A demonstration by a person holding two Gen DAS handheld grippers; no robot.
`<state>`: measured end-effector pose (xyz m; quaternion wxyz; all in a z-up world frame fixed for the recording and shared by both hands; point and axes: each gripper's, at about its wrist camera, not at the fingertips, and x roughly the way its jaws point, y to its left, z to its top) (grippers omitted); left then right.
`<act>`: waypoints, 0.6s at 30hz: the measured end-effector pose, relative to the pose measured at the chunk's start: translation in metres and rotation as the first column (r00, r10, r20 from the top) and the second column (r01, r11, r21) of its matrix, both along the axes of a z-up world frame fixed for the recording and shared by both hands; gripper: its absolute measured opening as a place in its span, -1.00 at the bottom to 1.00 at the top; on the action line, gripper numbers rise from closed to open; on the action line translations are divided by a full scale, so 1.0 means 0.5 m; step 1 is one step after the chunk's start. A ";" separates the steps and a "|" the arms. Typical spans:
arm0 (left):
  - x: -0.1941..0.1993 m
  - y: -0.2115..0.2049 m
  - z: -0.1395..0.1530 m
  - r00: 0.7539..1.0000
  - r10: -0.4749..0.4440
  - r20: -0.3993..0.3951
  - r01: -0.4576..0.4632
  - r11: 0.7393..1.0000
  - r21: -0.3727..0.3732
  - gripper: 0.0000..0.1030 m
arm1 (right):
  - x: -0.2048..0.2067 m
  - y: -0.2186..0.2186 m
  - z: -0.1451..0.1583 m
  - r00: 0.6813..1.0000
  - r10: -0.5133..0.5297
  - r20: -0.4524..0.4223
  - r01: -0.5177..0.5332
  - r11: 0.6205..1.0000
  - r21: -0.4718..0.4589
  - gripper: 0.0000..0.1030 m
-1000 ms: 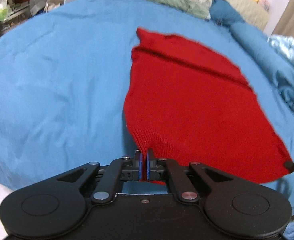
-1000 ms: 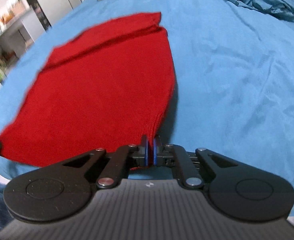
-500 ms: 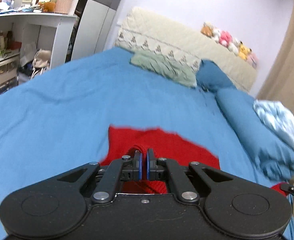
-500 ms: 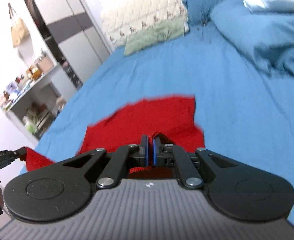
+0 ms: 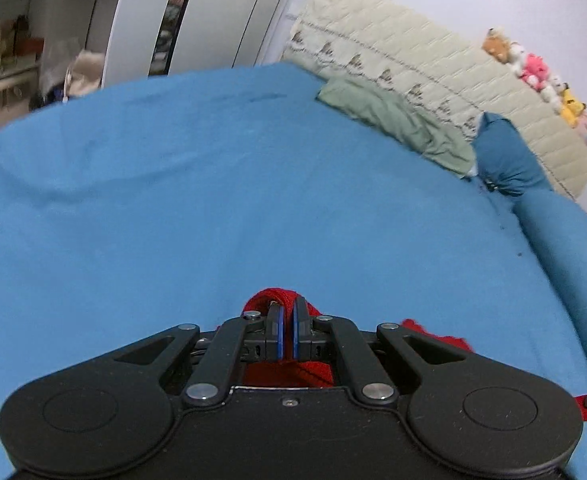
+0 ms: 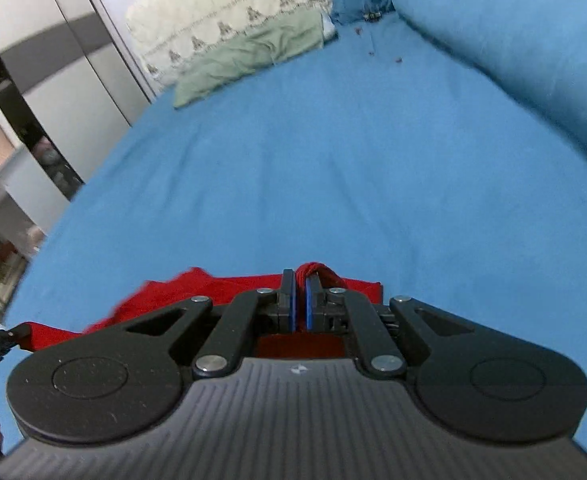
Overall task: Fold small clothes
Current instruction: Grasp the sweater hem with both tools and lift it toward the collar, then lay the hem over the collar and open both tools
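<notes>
Blue bedsheet (image 5: 213,208); both grippers' fingers pinch red knit (image 6: 221,286); plush toys (image 5: 533,72) in L view only.

no text, label, brand or number is readable in either view

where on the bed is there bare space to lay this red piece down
The blue sheet is bare from the left gripper and right gripper, both clamped on the red garment, up to the green cloth. It is crowded along the headboard cushion and at the blue bolster on the right.
</notes>
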<state>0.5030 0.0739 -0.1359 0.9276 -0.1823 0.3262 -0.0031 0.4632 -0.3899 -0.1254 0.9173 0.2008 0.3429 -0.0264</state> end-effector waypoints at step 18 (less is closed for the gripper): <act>-0.146 -0.043 0.038 0.983 -0.118 0.140 0.091 0.979 0.183 0.38 | -0.086 0.081 -0.044 0.979 0.127 0.161 -0.104 0.984 -0.144 0.79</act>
